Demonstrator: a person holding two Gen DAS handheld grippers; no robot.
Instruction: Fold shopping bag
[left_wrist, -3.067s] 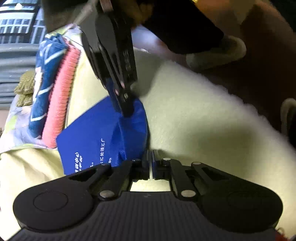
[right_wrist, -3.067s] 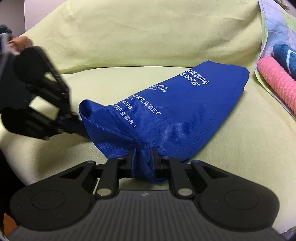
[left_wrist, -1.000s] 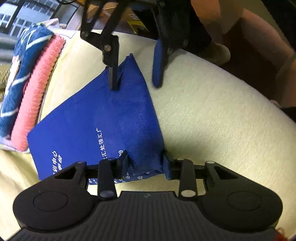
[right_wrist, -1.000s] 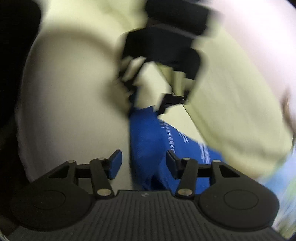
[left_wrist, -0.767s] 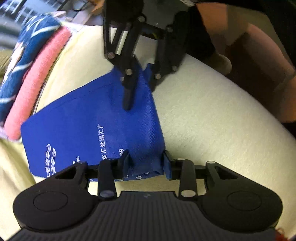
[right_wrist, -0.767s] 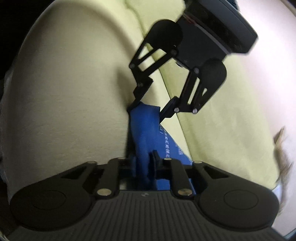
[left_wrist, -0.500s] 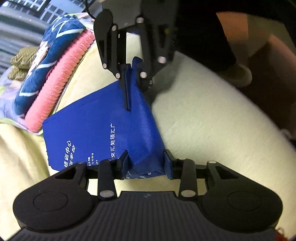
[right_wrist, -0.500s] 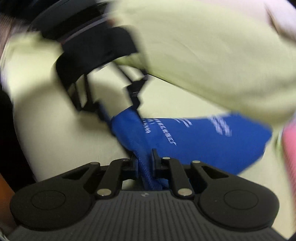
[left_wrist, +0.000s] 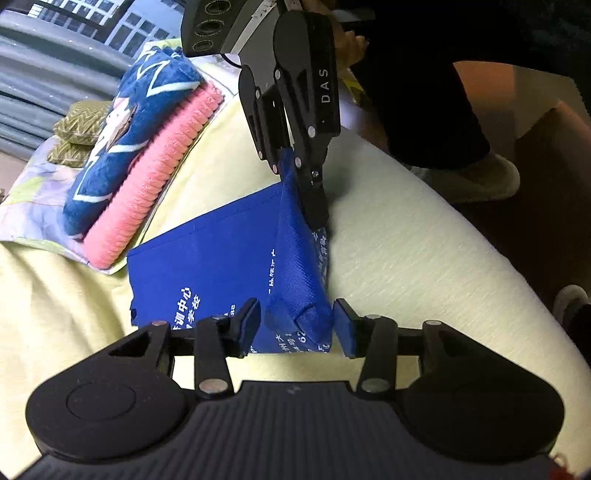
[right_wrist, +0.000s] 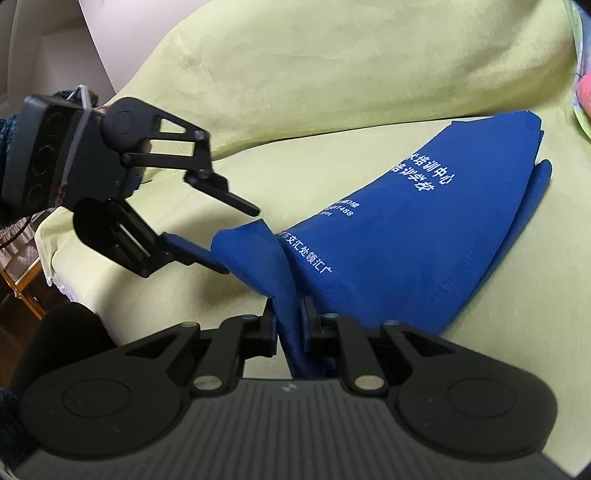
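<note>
A blue fabric shopping bag (left_wrist: 221, 266) with white printed characters lies partly folded on a yellow-green sofa cover; it also shows in the right wrist view (right_wrist: 406, 251). My right gripper (right_wrist: 288, 321) is shut on a bunched corner of the bag and lifts it; in the left wrist view it (left_wrist: 299, 173) comes down from above. My left gripper (left_wrist: 297, 325) is open, its fingers on either side of the bag's near folded end. In the right wrist view the left gripper (right_wrist: 240, 236) is open by the raised tip of the bag.
A pink knitted roll (left_wrist: 155, 184) and a blue patterned towel (left_wrist: 125, 125) lie on a floral cloth beyond the bag. The sofa backrest (right_wrist: 332, 74) rises behind. The seat edge (left_wrist: 480, 229) drops to a dark floor with a slipper (left_wrist: 476, 177).
My right gripper closed on the bag's corner and lifted it. My left gripper stayed open around the near fold, its jaws a little wider. The views shifted.
</note>
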